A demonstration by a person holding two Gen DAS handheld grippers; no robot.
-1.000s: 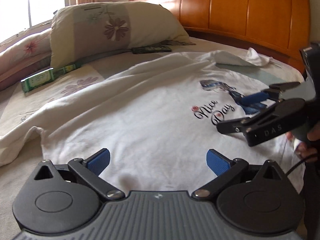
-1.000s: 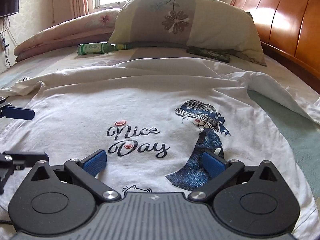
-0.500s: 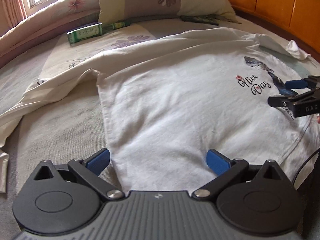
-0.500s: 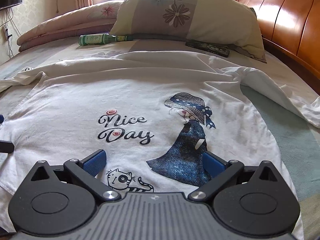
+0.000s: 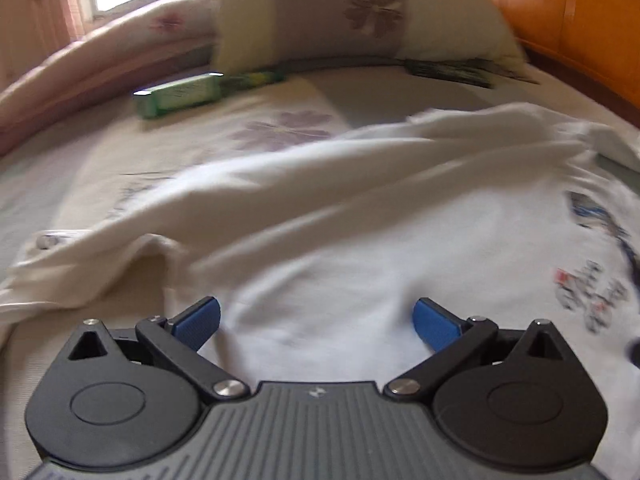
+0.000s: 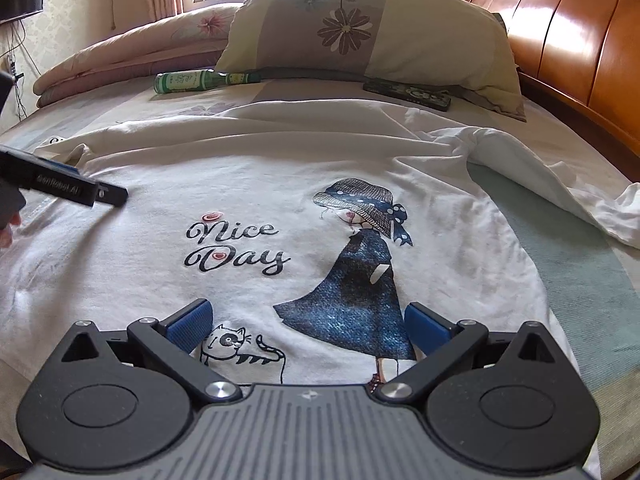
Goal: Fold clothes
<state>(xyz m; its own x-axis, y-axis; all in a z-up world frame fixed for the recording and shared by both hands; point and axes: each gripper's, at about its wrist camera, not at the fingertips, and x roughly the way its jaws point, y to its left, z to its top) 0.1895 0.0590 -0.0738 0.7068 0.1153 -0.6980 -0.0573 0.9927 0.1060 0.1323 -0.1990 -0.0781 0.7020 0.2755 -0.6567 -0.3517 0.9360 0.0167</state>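
White shirt (image 6: 280,184) spread flat across bed (image 6: 580,280), print side up, collar end toward wooden headboard (image 6: 580,40); one sleeve trails off toward right edge of bed. Right tool (image 6: 306,322) wide, empty, low over shirt hem near cat print. Left tool (image 5: 316,322) wide, empty, over plain left part of shirt; that view blurred. Green bottle (image 6: 192,81) and dark remote (image 6: 408,94) lie by pillow (image 6: 368,36) at head of bed.
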